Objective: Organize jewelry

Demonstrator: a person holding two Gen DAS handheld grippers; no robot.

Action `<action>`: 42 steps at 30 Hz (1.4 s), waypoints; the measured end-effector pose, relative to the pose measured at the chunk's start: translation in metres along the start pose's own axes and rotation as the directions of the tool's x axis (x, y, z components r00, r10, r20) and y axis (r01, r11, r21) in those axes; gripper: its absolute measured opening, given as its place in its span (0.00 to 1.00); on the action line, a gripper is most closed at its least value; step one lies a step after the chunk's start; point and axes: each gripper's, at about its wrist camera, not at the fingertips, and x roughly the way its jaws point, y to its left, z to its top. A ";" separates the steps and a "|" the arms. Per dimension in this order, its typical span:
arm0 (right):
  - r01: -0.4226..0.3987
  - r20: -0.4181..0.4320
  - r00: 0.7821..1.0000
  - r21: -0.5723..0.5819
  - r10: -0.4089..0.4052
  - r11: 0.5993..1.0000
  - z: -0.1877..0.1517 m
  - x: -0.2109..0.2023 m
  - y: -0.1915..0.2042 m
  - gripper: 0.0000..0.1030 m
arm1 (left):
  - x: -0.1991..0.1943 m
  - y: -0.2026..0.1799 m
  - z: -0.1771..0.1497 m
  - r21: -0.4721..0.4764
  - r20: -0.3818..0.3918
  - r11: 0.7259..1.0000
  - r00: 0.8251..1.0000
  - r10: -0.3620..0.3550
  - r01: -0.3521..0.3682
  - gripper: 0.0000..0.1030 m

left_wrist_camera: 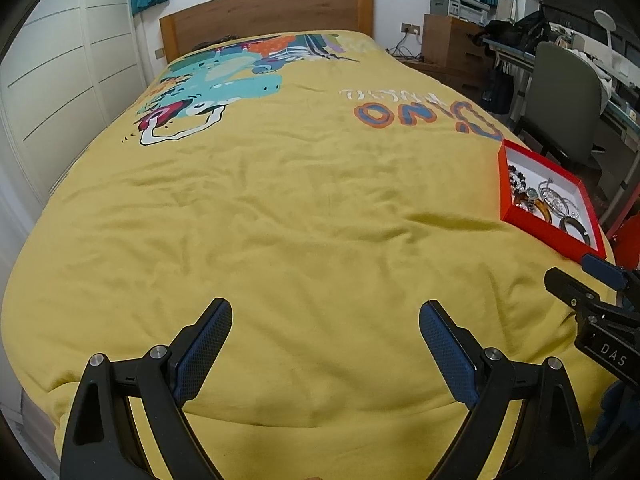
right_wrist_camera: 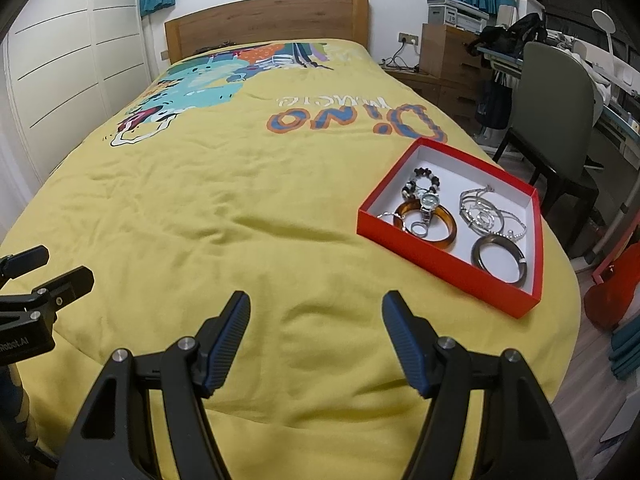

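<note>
While both claws hover over the yellow bedspread (right_wrist_camera: 240, 220) with fingers spread and nothing held, the red box (right_wrist_camera: 440, 256) of jewelry lies ahead-right of the right gripper (right_wrist_camera: 316, 320), farther right of the left gripper (left_wrist_camera: 326, 324).

Right tool (right_wrist_camera: 316, 336) gapes above bedspread (right_wrist_camera: 224, 208), near jewelry box (right_wrist_camera: 440, 258).

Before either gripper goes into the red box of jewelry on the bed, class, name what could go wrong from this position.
1. The red box lies near the edge of the soft yellow duvet; a push might tip or slide it off.
2. The watch lies across the amber bangle, so lifting one may drag the other.
3. The silver bracelets overlap; the right gripper, jaws open, could catch several.
</note>
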 end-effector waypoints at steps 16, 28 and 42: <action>-0.006 -0.007 1.000 0.005 0.006 1.000 0.000 0.005 -0.003 0.65 | 0.009 -0.003 -0.001 0.009 -0.021 1.000 1.000 0.010 -0.010 0.91; 0.003 -0.023 1.000 -0.004 -0.003 1.000 -0.004 0.012 -0.002 0.65 | 0.012 0.000 -0.003 0.013 -0.025 1.000 1.000 0.017 -0.017 0.91; 0.006 -0.047 0.999 -0.010 -0.007 1.000 -0.009 0.018 0.000 0.65 | 0.016 0.004 -0.005 0.010 -0.040 1.000 0.999 0.020 -0.020 0.92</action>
